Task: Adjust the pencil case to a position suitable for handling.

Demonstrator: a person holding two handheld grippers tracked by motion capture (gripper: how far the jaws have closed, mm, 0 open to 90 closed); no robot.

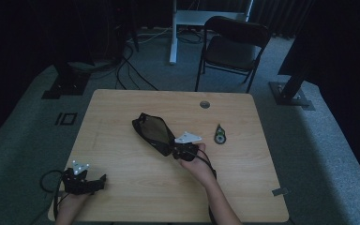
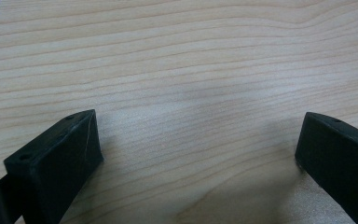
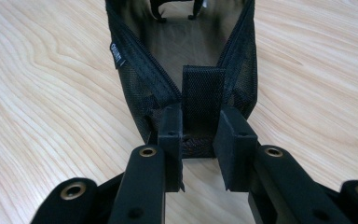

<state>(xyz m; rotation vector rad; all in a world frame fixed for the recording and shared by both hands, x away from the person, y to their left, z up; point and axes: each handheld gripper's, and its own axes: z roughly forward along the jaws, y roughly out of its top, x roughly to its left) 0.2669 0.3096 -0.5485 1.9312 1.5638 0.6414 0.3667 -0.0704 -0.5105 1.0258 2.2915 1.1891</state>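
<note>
Black mesh pouch [image 3: 186,60] looks soft, light, floppy; right hand-held gripper [image 3: 198,140] pinches its end tab, best hold. Left hand-held gripper [image 2: 198,154] spread over bare counter [image 2: 191,60].

Open mesh pouch [image 1: 152,132] lay mid-counter [image 1: 122,105], blocking centre path. Small round item [image 1: 220,137] just right of it, apart. Counter's left half, far edge and near-right were bare wood; free passage there.

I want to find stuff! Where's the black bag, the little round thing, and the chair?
black bag [image 1: 152,130]: high view, its open mesh middle.
little round thing [image 1: 220,137]: high view, its centre.
chair [image 1: 230,50]: high view, its seat.
</note>
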